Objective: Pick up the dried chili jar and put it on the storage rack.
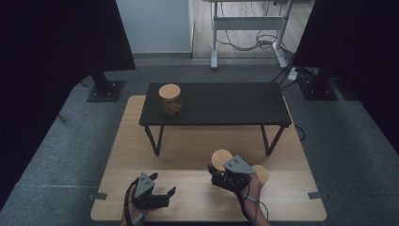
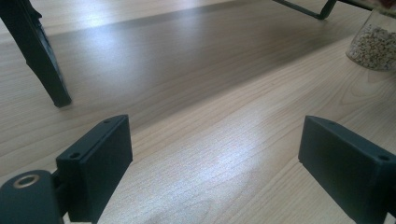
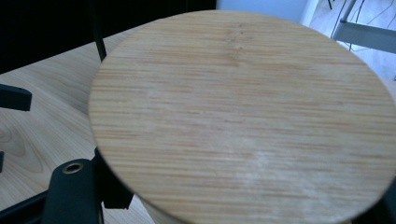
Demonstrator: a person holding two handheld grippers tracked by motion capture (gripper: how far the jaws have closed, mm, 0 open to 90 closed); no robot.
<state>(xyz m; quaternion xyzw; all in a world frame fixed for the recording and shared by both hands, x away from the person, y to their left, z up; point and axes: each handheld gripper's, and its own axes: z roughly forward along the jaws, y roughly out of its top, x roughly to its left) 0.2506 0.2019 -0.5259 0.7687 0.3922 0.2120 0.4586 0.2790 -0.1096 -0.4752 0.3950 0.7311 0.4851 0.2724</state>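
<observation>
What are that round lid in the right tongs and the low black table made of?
The round lid looks like bamboo or light wood: fine straight parallel grain, matte and unvarnished. The low black table seems to be dark-stained or painted board with a dull finish, on thin black legs that look like metal; I can't be sure.

A wooden table (image 1: 188, 155) carries a black bench (image 1: 221, 103) and, apparently, jars (image 1: 260, 173).
</observation>
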